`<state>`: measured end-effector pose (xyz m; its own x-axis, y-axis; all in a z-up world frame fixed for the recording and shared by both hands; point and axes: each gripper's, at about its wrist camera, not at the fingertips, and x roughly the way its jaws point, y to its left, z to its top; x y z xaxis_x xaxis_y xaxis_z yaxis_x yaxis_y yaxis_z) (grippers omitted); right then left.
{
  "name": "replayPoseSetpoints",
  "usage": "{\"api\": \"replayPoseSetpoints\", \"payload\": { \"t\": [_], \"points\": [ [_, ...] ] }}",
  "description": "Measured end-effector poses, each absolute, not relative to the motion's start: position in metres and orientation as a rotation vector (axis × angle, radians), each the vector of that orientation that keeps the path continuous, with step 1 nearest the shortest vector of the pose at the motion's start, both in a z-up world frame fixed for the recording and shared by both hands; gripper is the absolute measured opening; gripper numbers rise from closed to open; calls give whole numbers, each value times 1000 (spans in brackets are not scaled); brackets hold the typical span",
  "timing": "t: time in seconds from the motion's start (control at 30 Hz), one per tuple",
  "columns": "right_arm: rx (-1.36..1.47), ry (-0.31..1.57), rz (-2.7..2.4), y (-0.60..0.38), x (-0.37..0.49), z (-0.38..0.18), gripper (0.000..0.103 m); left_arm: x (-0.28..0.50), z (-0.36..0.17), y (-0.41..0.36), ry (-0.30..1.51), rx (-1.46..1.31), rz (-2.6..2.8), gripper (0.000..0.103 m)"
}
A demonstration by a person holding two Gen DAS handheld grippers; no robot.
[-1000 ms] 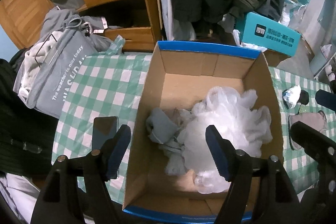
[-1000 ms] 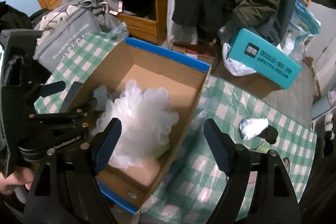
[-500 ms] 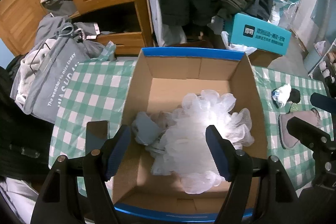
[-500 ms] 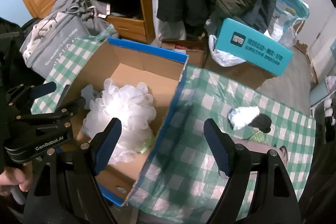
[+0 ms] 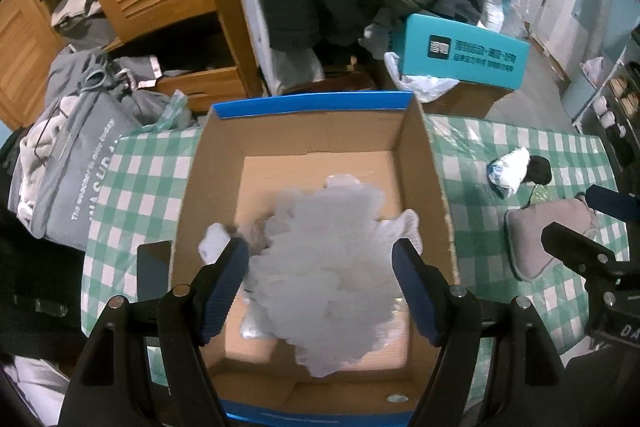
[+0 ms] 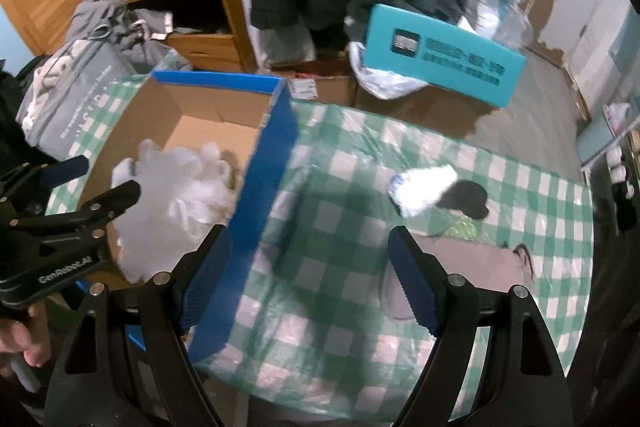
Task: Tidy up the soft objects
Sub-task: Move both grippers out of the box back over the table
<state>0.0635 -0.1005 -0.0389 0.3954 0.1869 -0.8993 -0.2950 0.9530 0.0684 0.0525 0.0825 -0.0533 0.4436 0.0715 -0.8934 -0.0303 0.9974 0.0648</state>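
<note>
A cluttered room with louvred wooden cupboard doors, hanging dark coats and a teal carton on the floor lies behind a desk (image 6: 344,163) under a green-and-white checked cloth. On its left part stands an open cardboard box (image 5: 434,163) with blue-edged flaps, already holding a white mesh bath puff (image 5: 324,267) and a small grey cloth (image 5: 214,247). Out on the cloth to the right of the box lie the soft things not yet put away: a grey flat pad (image 6: 472,267) nearest, and farther back a white-and-black bundle (image 6: 428,189), possibly socks. The left gripper (image 5: 320,291) hangs over the box with its jaws spread wide; the puff shows between them, but whether the pads touch it cannot be told through the blur. The right gripper (image 6: 310,281) has its jaws wide apart and empty above bare cloth just right of the box wall. The pad lies just beyond and beside its right finger, long side running roughly across the view, so the right hand is plainly the nearer one. Judging from this, the coming grasp calls for a short shift rightward and forward, then closing across the pad's near edge.
</note>
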Motion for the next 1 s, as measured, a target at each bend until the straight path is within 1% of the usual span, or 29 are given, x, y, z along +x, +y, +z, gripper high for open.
{"api": "replayPoseSetpoints", "payload": {
  "t": [0.5,1.0],
  "points": [
    [-6,1172,187,-178,61,-57,80,64,-55,20,1129,91,-24,76],
    [48,1258,66,-242,61,-95,80,77,-84,-43,1200,168,-101,76]
  ]
}}
